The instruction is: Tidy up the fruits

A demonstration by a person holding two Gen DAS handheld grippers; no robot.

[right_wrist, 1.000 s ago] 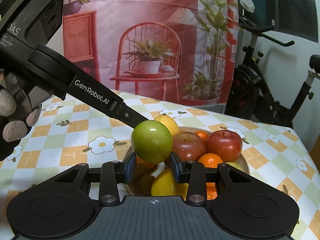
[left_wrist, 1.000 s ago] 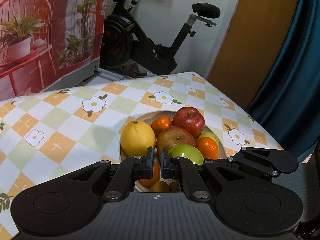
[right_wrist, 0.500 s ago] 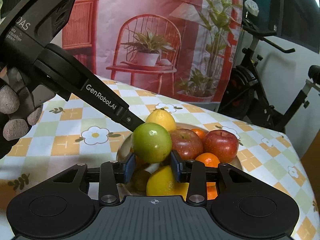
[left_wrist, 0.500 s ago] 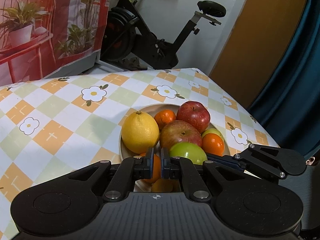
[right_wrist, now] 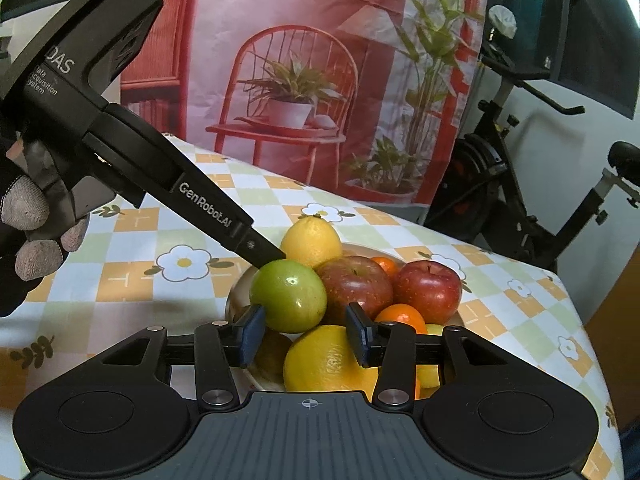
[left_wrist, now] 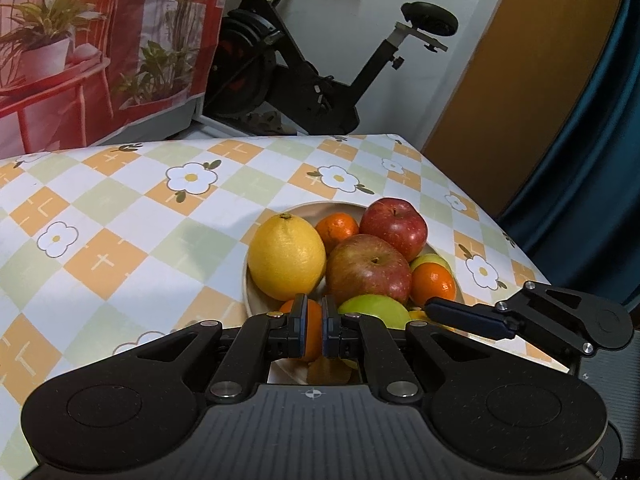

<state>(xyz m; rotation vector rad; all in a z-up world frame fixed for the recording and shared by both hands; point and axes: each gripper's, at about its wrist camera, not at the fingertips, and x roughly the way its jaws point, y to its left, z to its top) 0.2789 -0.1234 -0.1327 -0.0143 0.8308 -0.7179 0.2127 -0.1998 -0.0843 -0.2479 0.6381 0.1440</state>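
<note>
We are working over a tabletop covered in a checked, flowered cloth, and near its far corner a shallow bowl is carrying a crowded heap of fruit. That heap is where trouble could start: a big lemon, two red apples, a few small oranges and a second yellow fruit are already piling above the rim, so whatever lands on top has little to settle into.

The green apple is sitting at the near left of the pile, between the pads of the right hand-held gripper. Its jaws are opening; the left pad is looking just beside the apple's skin and the right pad is standing clear, so nothing is being gripped. If the apple is resting on rounded neighbours rather than in a hollow, we judge it could roll off the heap, over the low rim and across the cloth toward the table edge. A pad brushing it on the way out would do the same.

The left hand-held gripper is hanging just over the near side of the bowl with its jaws all but closed on nothing, an orange showing behind the gap. Its finger is appearing to touch the back of the green apple, though we cannot tell for sure; a nudge from it could tip the fruit.
</note>
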